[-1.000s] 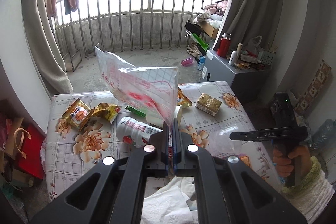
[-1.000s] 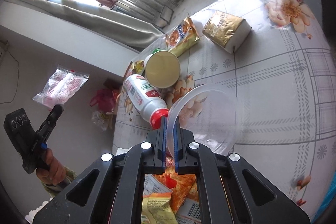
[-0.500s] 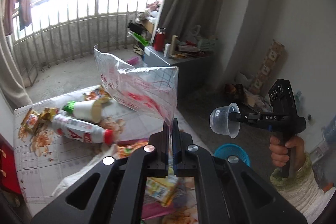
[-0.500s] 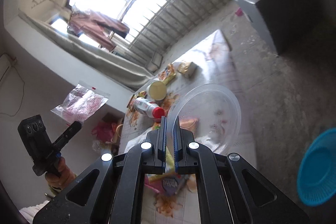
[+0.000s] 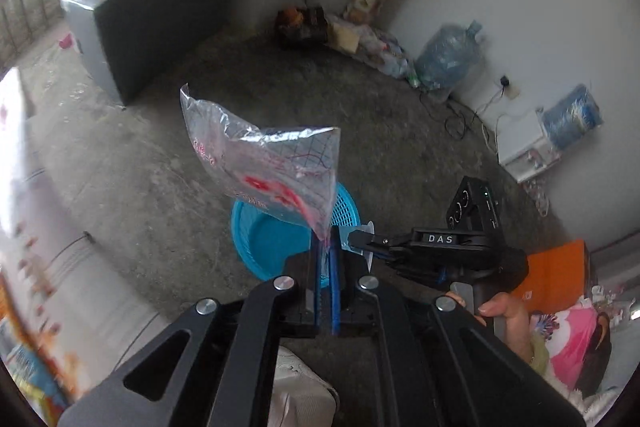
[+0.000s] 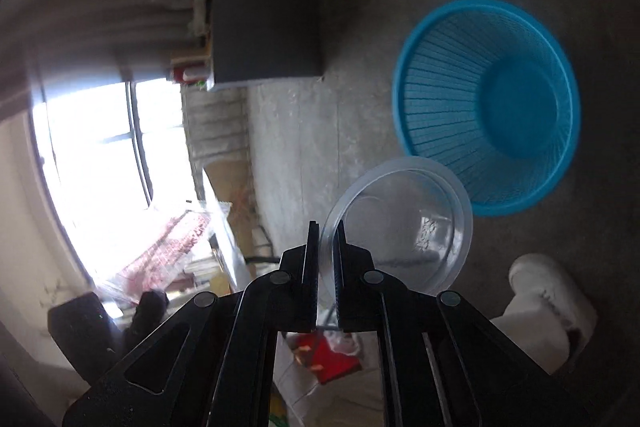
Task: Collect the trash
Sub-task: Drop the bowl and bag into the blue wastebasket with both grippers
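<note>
My left gripper point(image 5: 327, 235) is shut on the corner of a clear plastic bag with red print point(image 5: 276, 167), which stands up above a blue mesh waste basket point(image 5: 268, 243) on the concrete floor. Just to its right, a hand holds my right gripper point(image 5: 354, 239) level. In the right wrist view, my right gripper point(image 6: 327, 227) has the rim of a clear plastic cup point(image 6: 400, 223) between its pads, and its jaws are opening. The cup hangs beside the near rim of the basket point(image 6: 488, 107). The bag point(image 6: 160, 247) shows blurred at lower left.
A grey cabinet point(image 5: 152, 27) with bottles on top stands at the back left. Boxes, bags and a large water jug point(image 5: 448, 55) line the far wall. The table's flowered cloth point(image 5: 24, 227) borders the left edge. A white shoe point(image 6: 548, 311) is on the floor near the basket.
Both grippers have swung away from the table and tipped down toward the floor, carrying the bag and the cup to the blue basket. The right gripper has rolled.
</note>
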`<state>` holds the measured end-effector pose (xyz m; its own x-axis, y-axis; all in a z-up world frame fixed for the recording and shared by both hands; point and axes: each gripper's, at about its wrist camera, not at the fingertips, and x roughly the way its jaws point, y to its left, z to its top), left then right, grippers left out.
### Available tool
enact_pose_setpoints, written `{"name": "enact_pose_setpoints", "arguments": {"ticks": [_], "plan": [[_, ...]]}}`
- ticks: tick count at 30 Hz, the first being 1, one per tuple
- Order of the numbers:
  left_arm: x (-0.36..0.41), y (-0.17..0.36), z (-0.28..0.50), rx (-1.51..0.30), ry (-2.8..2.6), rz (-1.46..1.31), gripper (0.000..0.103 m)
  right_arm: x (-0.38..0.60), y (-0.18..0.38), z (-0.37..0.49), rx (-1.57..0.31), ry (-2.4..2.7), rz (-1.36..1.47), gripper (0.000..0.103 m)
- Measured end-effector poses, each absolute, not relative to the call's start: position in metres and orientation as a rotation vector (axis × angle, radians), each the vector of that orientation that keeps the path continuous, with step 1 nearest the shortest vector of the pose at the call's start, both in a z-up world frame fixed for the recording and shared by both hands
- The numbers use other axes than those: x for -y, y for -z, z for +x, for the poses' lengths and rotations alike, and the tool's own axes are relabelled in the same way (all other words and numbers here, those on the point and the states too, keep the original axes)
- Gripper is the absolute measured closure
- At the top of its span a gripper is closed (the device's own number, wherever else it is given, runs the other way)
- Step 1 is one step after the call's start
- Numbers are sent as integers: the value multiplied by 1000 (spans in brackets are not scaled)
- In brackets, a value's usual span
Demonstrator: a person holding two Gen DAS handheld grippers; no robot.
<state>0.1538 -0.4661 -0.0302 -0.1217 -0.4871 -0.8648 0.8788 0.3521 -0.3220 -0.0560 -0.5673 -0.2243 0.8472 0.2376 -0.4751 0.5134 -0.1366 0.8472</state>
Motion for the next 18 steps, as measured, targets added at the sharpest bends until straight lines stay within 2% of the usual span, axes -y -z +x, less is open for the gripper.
{"name": "enact_pose_setpoints", "arguments": {"ticks": [2, 3, 4, 6, 7, 8, 12, 18], "plan": [[498, 56, 152, -1223, 1229, 457, 98, 579, 251, -65, -480, 289, 1812, 92], [512, 69, 151, -1238, 1246, 462, 97, 585, 264, -67, -441, 316, 1853, 78], [524, 81, 151, -1259, 1249, 476, 94, 590, 277, -68, -400, 338, 1894, 59], [547, 107, 152, -1295, 1218, 510, 82, 598, 303, -69, -342, 368, 1969, 43], [555, 118, 153, -1307, 1194, 524, 68, 601, 319, -69, -341, 393, 2003, 42], [562, 127, 151, -1310, 1169, 530, 62, 602, 333, -69, -354, 421, 2041, 42], [567, 145, 150, -1341, 1154, 504, 60, 595, 366, -73, -328, 448, 2149, 38], [551, 137, 147, -1294, 1181, 505, 54, 594, 368, -69, -330, 411, 2136, 32]]}}
